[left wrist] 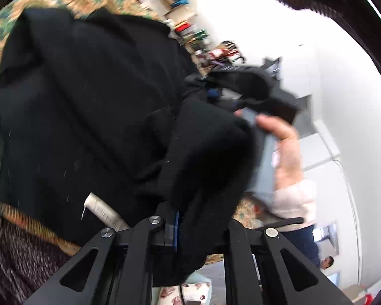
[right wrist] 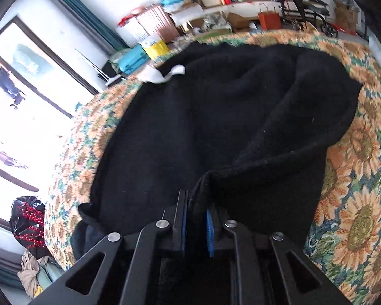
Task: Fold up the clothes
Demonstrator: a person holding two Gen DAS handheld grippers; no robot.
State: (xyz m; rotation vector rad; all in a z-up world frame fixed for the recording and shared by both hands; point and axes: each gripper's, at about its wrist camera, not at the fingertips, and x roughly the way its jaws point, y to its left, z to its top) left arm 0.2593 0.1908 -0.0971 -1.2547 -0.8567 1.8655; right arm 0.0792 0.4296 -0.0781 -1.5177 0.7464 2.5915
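Garment: black knit sweater [right wrist: 216, 117] lay mid-frame on the sunflower-print cover [right wrist: 355, 203].
Left gripper [left wrist: 188, 228]: clamped on a bunched sweater edge.
Right gripper [right wrist: 196, 226]: pinching another edge.
Progress: early, mostly unfolded.

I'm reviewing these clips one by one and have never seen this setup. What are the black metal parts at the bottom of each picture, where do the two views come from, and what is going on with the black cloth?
No robot here: a person holds a two-finger tool in each hand, each with a wide-angle camera looking along its fingers. One picture comes from the left tool, the other from the right tool. A black garment lies on a sunflower-patterned cover. Each tool is shut on a fold of that garment. The left view also shows the person's right hand and a white care label.
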